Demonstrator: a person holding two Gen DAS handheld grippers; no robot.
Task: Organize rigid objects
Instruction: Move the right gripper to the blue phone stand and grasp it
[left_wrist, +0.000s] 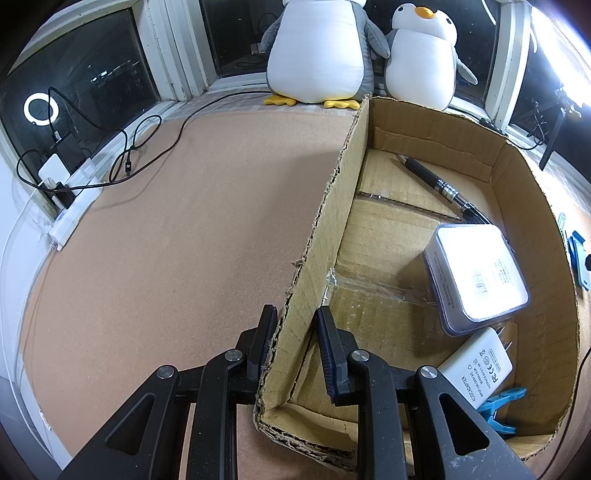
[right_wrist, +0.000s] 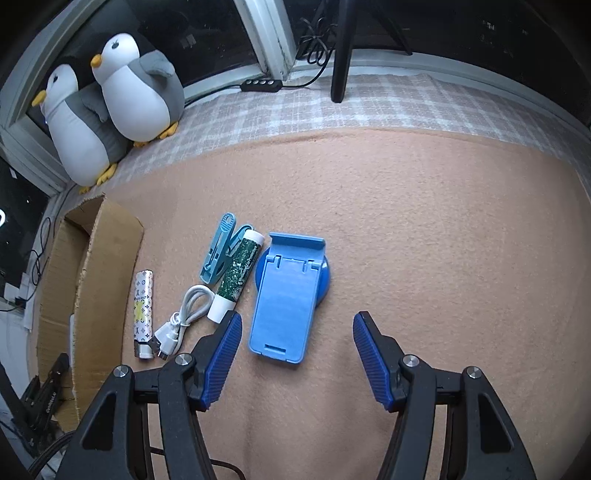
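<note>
Sorting looks roughly half done. Cardboard box (left_wrist: 532, 206) on the tabletop (left_wrist: 177, 229) already holds a white case (left_wrist: 476, 273), a white adapter (left_wrist: 476, 373), a black pen (left_wrist: 436, 181) and a blue clip (left_wrist: 498, 406). Left hand-held gripper (left_wrist: 295, 343) is clamped on the box's side wall, steadying it. Outside, well clear of the box: blue phone stand (right_wrist: 286, 299), glue stick (right_wrist: 238, 275), patterned lighter (right_wrist: 143, 314), light-blue clothespin (right_wrist: 221, 254), white cable (right_wrist: 183, 317). Right hand-held gripper (right_wrist: 297, 354) hovers empty, jaws apart, near the stand's lower end; probably the next pick.
</note>
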